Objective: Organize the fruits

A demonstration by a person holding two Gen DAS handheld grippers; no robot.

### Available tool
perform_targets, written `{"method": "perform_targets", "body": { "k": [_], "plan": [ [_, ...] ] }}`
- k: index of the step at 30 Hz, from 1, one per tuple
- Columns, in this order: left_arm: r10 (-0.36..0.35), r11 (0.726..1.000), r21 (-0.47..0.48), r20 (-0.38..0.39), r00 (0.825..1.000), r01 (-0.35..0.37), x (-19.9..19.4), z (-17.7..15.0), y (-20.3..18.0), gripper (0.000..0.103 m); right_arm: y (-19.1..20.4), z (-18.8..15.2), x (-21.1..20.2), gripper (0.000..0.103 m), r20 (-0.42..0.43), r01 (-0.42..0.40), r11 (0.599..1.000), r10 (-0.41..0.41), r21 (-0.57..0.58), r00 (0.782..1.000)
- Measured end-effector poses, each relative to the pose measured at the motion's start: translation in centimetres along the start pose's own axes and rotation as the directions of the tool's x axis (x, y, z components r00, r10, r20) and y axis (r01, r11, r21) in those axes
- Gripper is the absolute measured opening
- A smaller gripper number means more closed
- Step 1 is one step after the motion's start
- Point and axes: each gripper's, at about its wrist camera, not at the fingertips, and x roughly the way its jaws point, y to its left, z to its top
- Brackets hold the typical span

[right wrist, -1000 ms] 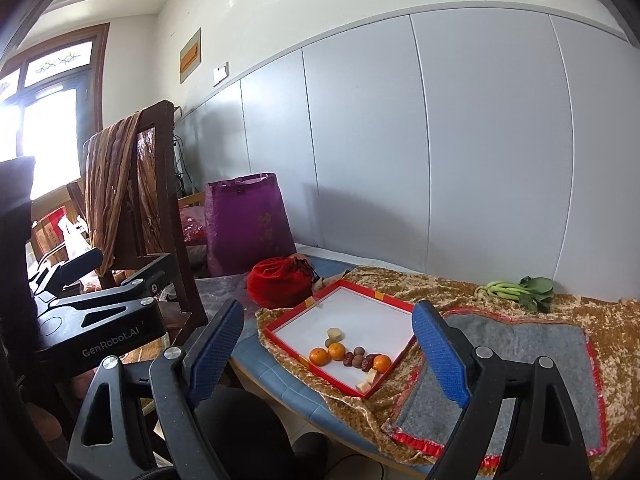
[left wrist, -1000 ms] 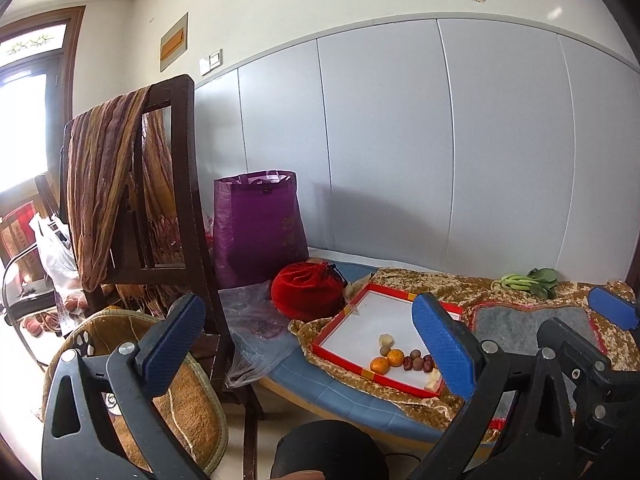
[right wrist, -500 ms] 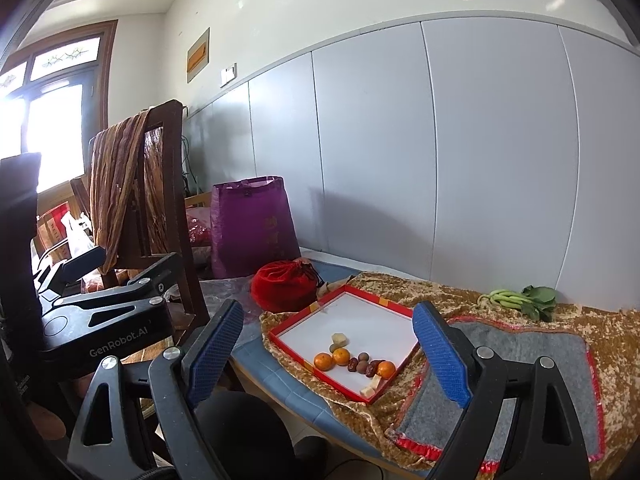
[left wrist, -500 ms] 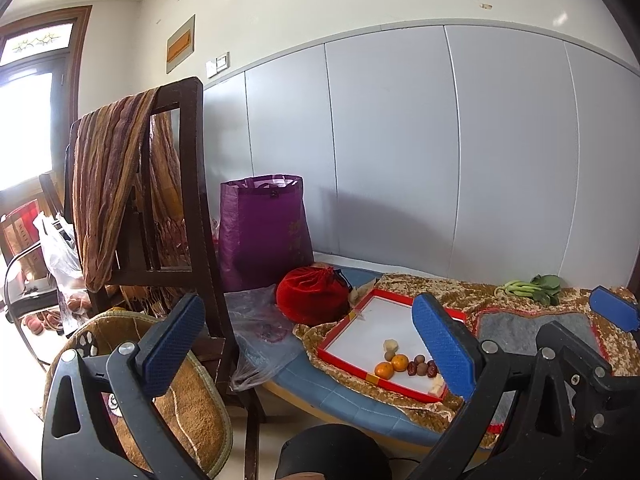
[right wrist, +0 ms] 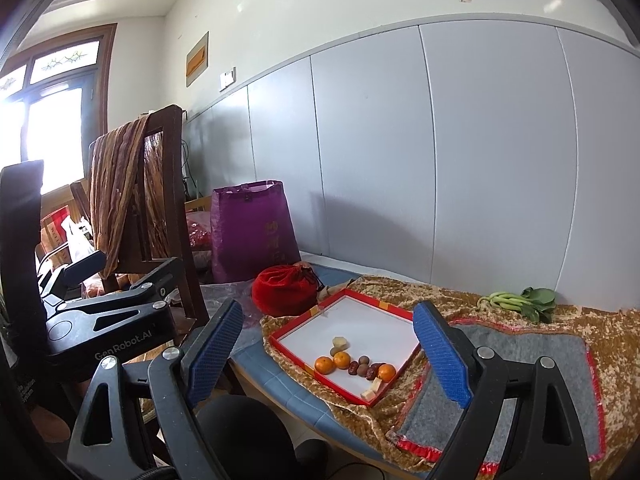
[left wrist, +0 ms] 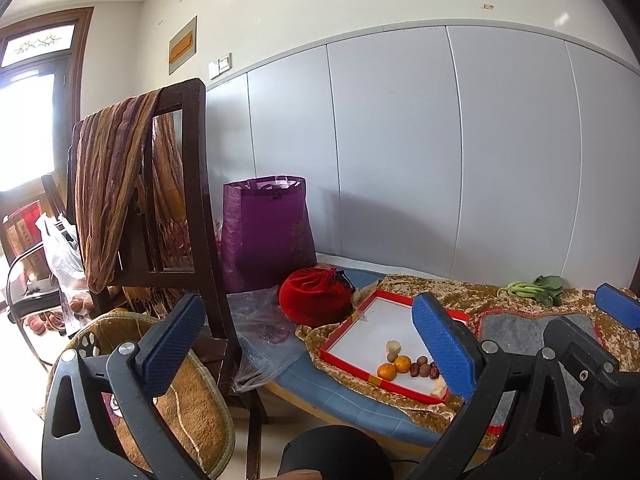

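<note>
Both views drifted slightly rightward, left gripper (left wrist: 308, 344) and right gripper (right wrist: 326, 346) spread wide, holding nothing, gold cloth (right wrist: 440, 300) over tabletop (right wrist: 280, 388), oranges (right wrist: 334, 362) and dates (right wrist: 362, 368) inside red tray (right wrist: 376, 302), grey-panelled wall (right wrist: 480, 160) behind.

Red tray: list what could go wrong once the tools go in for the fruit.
1. The oranges and dates lie bunched together; the open right tool may knock neighbours and roll them.
2. The red tray sits on loose, rumpled gold cloth near the table edge; a push could slide it off.
</note>
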Motion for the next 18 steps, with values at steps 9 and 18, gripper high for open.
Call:
{"method": "perform_targets", "body": {
  "k": [9, 18],
  "plan": [
    [0.005, 1.000, 0.003, -0.001, 1.000, -0.005, 0.08, 0.11, 0.31, 0.103, 0.07, -0.03, 0.22, 0.089, -0.003, 0.005, 1.000, -0.005, -0.004, 1.000],
    [0.002, 1.000, 0.009, -0.005, 1.000, -0.002, 0.40, 0.15, 0.45, 0.103, -0.24, 0.07, 0.44, 0.089, -0.007, 0.011, 1.000, -0.011, 0.011, 1.000]
  ]
}}
